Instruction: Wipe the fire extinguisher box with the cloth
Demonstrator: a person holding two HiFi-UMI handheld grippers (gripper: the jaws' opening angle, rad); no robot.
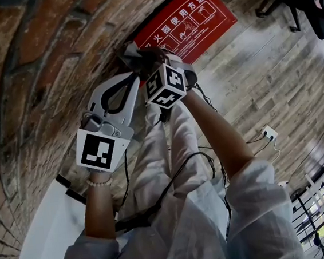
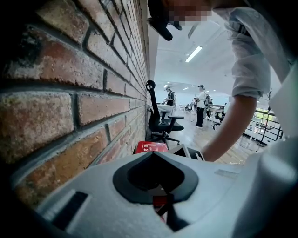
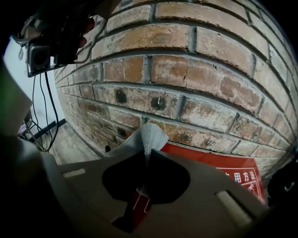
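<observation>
Right gripper view shows right tongs (image 3: 148, 152) pinching the cloth (image 3: 149, 135) against the box (image 3: 209, 163), whose red face runs rightward along the wall (image 3: 186, 69); left tongs (image 2: 156, 157), pressed together and empty, sit just short of it.

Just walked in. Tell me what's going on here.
A person stands by a brick wall with a gripper in each hand, leaning over a red fire extinguisher box set against it. The right gripper is clamped on a grey cloth and holds it at the end of the box by the wall, apparently to wipe it. The left gripper is shut and empty, held alongside.
</observation>
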